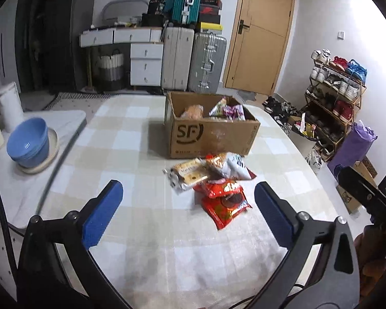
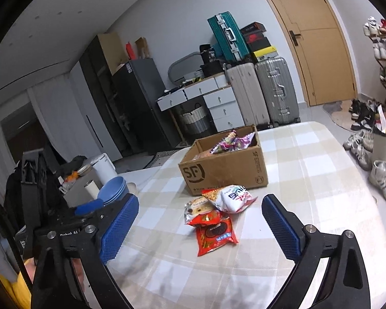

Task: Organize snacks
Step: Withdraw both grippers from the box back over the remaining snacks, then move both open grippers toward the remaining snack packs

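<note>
An open cardboard box (image 1: pixel 213 139) (image 2: pixel 226 170) marked SF stands on the checked tablecloth with several snack packets inside. Just in front of it lies a small pile of packets: a red cookie bag (image 1: pixel 225 206) (image 2: pixel 215 235) nearest me, a pale biscuit pack (image 1: pixel 186 176) (image 2: pixel 196 209) and a white bag (image 1: pixel 234 166) (image 2: pixel 235 197) behind it. My left gripper (image 1: pixel 189 193) hovers open over the table, its blue pads wide apart and short of the pile. My right gripper (image 2: pixel 200 211) is open too, nothing between its pads, with the pile ahead of it.
Stacked blue bowls (image 1: pixel 28 141) (image 2: pixel 113 188) on a plate and a white canister (image 1: pixel 10 105) sit at the table's left. The other gripper's black frame (image 1: pixel 365 193) (image 2: pixel 36 180) shows at each view's edge. Suitcases (image 1: pixel 193 61), drawers and a shoe rack (image 1: pixel 334 90) line the room behind.
</note>
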Action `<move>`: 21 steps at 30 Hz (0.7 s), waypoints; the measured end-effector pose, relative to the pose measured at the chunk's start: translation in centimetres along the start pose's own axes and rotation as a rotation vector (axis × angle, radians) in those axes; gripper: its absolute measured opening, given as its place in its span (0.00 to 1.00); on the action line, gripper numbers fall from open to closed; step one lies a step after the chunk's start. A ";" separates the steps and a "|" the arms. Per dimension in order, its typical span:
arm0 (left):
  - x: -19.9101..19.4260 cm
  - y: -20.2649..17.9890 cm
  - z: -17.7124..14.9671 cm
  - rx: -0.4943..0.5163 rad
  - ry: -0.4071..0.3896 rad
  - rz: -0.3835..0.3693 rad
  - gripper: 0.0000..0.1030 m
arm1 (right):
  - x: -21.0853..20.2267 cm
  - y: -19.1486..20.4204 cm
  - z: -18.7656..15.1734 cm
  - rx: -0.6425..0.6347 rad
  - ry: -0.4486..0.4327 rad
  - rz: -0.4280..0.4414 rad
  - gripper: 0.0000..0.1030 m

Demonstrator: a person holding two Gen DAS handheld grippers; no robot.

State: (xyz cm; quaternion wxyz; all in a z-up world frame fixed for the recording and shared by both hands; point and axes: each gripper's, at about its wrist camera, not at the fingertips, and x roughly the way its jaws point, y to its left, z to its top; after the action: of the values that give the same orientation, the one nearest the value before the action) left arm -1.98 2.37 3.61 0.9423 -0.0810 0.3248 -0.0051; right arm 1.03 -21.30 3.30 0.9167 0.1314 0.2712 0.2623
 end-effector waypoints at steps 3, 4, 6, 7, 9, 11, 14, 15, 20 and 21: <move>1.1 0.2 -0.5 -0.012 0.026 -0.004 0.99 | 0.5 -0.3 0.1 0.020 0.016 0.000 0.95; 1.4 0.3 -0.6 -0.013 0.030 -0.004 0.99 | 0.5 -0.4 0.0 0.023 0.020 -0.001 0.95; 2.1 0.4 -0.9 -0.020 0.044 -0.009 0.99 | 0.8 -0.5 -0.2 0.030 0.030 0.001 0.95; 2.4 0.5 -1.1 -0.023 0.051 -0.009 0.99 | 0.9 -0.5 -0.4 0.032 0.034 0.001 0.95; 3.2 0.6 -1.5 -0.032 0.070 -0.015 0.99 | 1.1 -0.6 -0.5 0.031 0.044 0.000 0.95; 3.7 0.8 -1.9 -0.042 0.077 -0.015 0.99 | 1.5 -0.6 -0.7 0.031 0.052 0.000 0.95; 4.2 0.9 -2.3 -0.045 0.086 -0.011 0.99 | 1.9 -0.7 -0.9 0.028 0.065 -0.001 0.95; 4.7 0.9 -2.4 -0.043 0.088 -0.011 0.99 | 2.2 -0.7 -0.9 0.027 0.070 -0.002 0.95; 6.1 1.0 -2.3 -0.049 0.109 -0.009 0.99 | 4.0 -1.2 -0.9 0.021 0.102 -0.023 0.95; 6.7 1.0 -2.4 -0.051 0.119 -0.007 0.99 | 4.6 -1.4 -0.8 0.022 0.113 -0.029 0.95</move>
State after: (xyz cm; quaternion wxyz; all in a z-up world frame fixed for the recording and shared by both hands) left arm 1.81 2.59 -2.49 0.9190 -0.1056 0.3798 -0.0047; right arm 4.41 -19.87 0.17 0.9022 0.1225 0.3271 0.2531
